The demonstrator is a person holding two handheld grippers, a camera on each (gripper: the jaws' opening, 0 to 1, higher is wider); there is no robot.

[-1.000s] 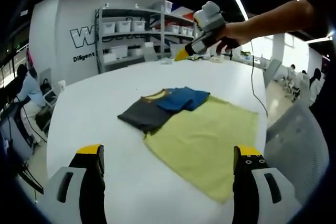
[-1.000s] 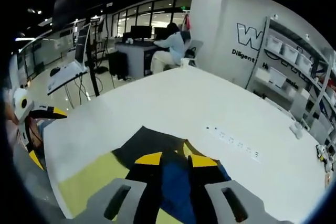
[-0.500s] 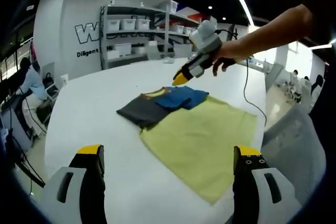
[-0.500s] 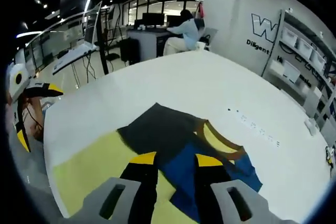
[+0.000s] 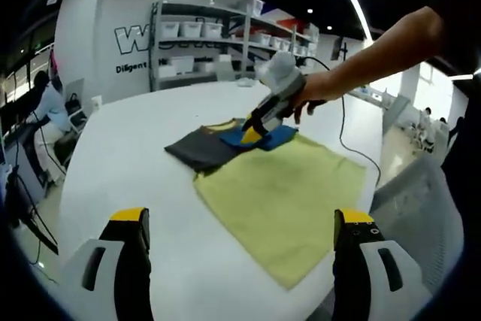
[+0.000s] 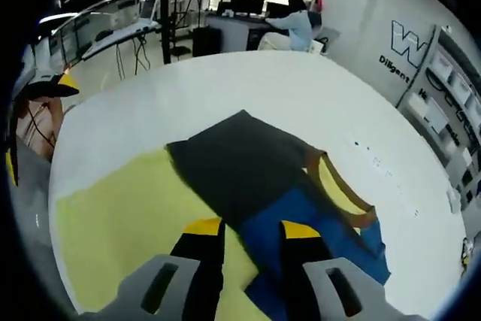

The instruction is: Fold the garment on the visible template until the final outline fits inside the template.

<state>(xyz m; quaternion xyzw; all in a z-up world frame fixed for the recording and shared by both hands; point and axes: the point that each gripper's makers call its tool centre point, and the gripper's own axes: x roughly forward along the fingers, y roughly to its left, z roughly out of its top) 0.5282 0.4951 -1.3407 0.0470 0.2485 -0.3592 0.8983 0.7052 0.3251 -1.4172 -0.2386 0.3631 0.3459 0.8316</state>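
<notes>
A folded garment lies on the white table [image 5: 128, 163], with a dark grey part [image 5: 199, 148] [image 6: 240, 163], a blue part [image 5: 274, 137] [image 6: 316, 223] and a brown-trimmed yellow collar [image 6: 342, 193]. It overlaps the far corner of the yellow-green template [image 5: 285, 193] [image 6: 128, 223]. My left gripper [image 5: 240, 219] hangs well short of the template, jaws wide open and empty. My right gripper [image 5: 250, 134] [image 6: 252, 228], held in a hand, hovers low over the blue part. Its jaws stand a narrow gap apart, and fabric shows through below. The left gripper [image 6: 22, 125] shows at the edge of the right gripper view.
Shelving with white bins [image 5: 195, 35] stands beyond the table. A black cable [image 5: 349, 148] trails from the right gripper across the table. A grey chair [image 5: 421, 201] sits at the table's right edge. A person [image 6: 297, 24] sits at a far desk.
The right gripper has come down from above the table's far side to just over the garment's blue part. The left gripper has stayed open, drifting slightly.
</notes>
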